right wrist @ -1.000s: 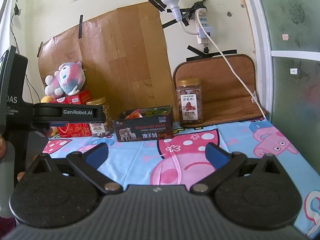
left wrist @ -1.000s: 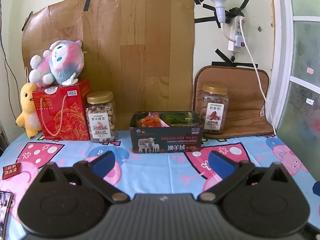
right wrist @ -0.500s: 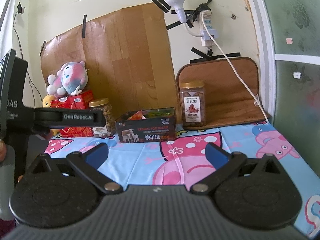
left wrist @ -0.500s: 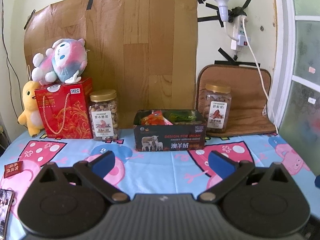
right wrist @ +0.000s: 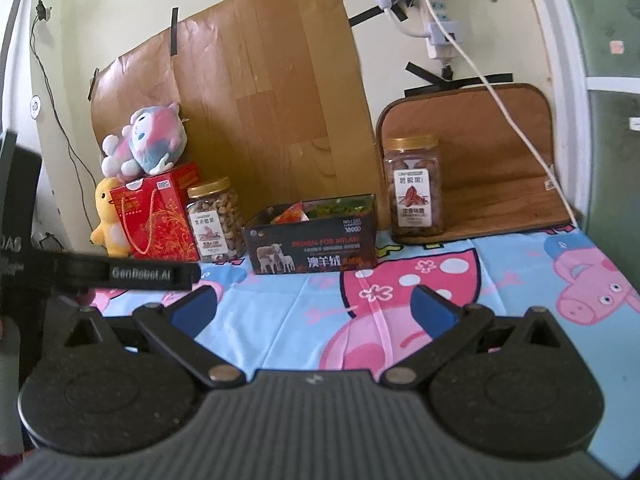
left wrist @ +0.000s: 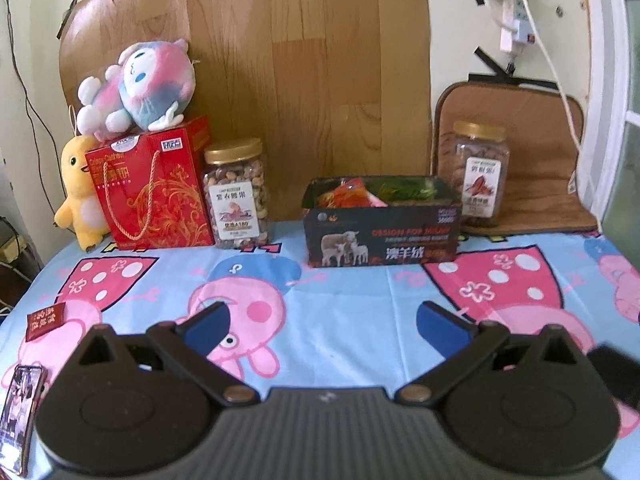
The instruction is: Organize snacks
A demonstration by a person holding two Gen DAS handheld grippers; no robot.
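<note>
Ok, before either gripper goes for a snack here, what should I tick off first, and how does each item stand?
1. Left gripper open with nothing between its fingers: ok.
2. Right gripper open with nothing between its fingers: ok.
3. Dark box open at the top, packets already inside: ok; room left in it: cannot tell.
4. Loose items to collect: a small dark red packet lies flat on the tablecloth at the left edge, another flat item nearer the camera: ok.
5. Both gold-lidded jars upright with lids on, cashew jar beside the red gift box, pecan jar on the brown mat: ok.
</note>
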